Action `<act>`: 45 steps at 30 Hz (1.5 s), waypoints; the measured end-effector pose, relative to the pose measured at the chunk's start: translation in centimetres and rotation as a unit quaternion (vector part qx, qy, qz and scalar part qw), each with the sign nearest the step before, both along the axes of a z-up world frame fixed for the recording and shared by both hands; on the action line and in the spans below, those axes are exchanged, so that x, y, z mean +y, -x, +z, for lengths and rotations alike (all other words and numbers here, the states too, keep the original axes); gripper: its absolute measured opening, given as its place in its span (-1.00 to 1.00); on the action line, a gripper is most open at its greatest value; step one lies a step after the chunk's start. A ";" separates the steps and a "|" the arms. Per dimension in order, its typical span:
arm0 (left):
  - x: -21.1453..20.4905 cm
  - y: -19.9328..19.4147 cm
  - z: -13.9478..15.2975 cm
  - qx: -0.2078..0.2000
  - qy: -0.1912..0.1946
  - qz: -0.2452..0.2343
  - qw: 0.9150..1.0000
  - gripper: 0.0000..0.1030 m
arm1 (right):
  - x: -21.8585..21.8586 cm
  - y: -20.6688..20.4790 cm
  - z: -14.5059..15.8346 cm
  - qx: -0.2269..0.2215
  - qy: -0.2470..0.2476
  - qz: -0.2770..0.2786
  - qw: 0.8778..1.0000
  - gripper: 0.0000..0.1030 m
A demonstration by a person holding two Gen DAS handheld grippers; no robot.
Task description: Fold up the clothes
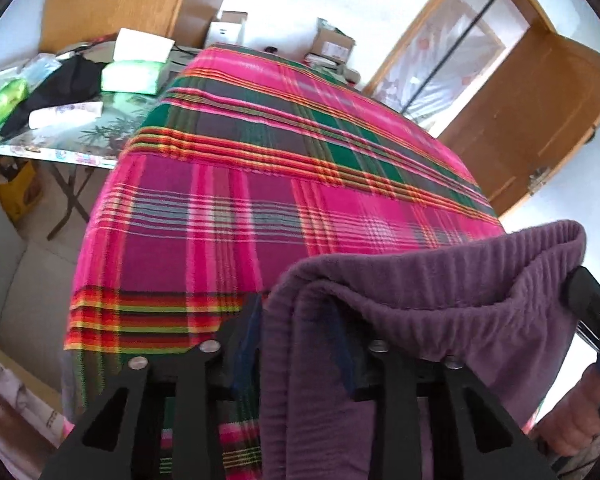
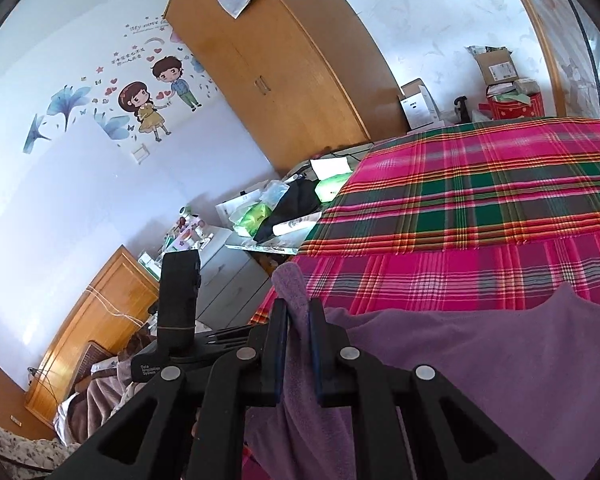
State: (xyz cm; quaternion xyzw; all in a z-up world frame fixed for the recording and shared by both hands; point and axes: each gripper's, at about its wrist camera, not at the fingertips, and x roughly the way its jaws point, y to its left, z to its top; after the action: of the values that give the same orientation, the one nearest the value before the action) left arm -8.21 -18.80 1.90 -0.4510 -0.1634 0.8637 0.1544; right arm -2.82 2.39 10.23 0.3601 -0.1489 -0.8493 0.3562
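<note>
A purple ribbed garment [image 1: 440, 300] hangs in the air in front of the near edge of a table under a pink and green plaid cloth [image 1: 260, 140]. My left gripper [image 1: 300, 340] is shut on a thick bunch of its fabric. My right gripper [image 1: 588, 292] holds the far end of the same edge, at the right of the left wrist view, with a hand [image 1: 572, 428] below it. In the right wrist view my right gripper [image 2: 298, 332] is shut on a corner of the garment [image 2: 480, 360], which pokes up between the fingers. The plaid cloth [image 2: 480, 208] lies beyond.
A cluttered side table [image 1: 80, 136] with tissue packs [image 1: 134, 76] and a black cloth [image 1: 60, 84] stands left of the plaid table. Cardboard boxes [image 1: 332, 40] sit at its far end. A wooden wardrobe [image 2: 284, 80] and a door [image 1: 532, 120] line the walls.
</note>
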 end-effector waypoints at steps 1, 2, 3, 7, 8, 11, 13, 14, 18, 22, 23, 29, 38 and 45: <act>0.1 0.0 0.0 0.003 0.003 -0.002 1.000 -0.37 | 0.0 0.0 -0.1 -0.002 0.000 0.001 1.000 -0.79; 0.2 -0.1 0.0 0.005 0.007 -0.003 1.000 -0.40 | -0.1 0.0 -0.2 -0.004 0.001 0.000 1.000 -0.79; 0.3 -0.1 0.1 0.008 0.010 -0.005 1.000 -0.43 | -0.1 0.0 -0.3 -0.006 0.001 -0.001 1.000 -0.79; 0.1 -0.6 0.6 0.026 0.016 0.005 1.000 -0.80 | -0.3 0.0 -0.5 -0.012 0.000 0.001 1.000 -0.79; -0.1 -0.8 0.8 0.033 0.016 0.012 0.999 -0.81 | -0.4 0.0 -0.5 -0.013 0.001 0.002 1.000 -0.79; -1.0 -1.2 1.0 0.034 0.004 0.031 0.999 -0.83 | -0.7 -0.2 -0.4 -0.015 0.004 0.012 1.000 -0.79; -1.5 -1.4 1.0 0.034 -0.003 0.039 0.999 -0.83 | -1.3 -0.5 -0.5 -0.016 0.004 0.023 1.000 -0.79; -1.6 -1.4 0.9 0.033 -0.004 0.042 0.999 -0.83 | -1.6 -0.6 -0.5 -0.016 0.003 0.028 0.999 -0.79; -2.1 -1.6 0.5 0.027 -0.016 0.050 0.998 -0.83 | -2.8 -1.0 -1.2 -0.028 0.001 0.052 0.998 -0.79; -2.9 -1.1 -0.4 0.012 -0.050 0.049 0.997 -0.83 | -3.9 -1.9 -2.2 -0.036 -0.009 0.083 0.996 -0.79; -3.0 -1.0 -0.6 0.008 -0.058 0.049 0.997 -0.83 | -4.3 -2.2 -2.5 -0.038 -0.012 0.093 0.995 -0.79; -3.6 -0.3 -1.2 -0.011 -0.086 0.033 0.996 -0.82 | -7.1 -4.2 -4.4 -0.044 -0.057 0.140 0.988 -0.79; -4.0 -0.2 -1.4 -0.026 -0.104 0.023 0.994 -0.79 | -10.4 -5.9 -6.9 -0.039 -0.122 0.171 0.977 -0.79; -5.0 -0.8 -1.3 -0.034 -0.089 0.043 0.995 -0.71 | -11.1 -6.4 -7.9 -0.032 -0.153 0.169 0.973 -0.76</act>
State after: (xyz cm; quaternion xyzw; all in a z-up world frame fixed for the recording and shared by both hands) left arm -7.42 -23.84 0.58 -0.4569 -0.2642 0.8359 0.1507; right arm 3.58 -8.71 2.37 0.4571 0.0346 -0.7776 0.4304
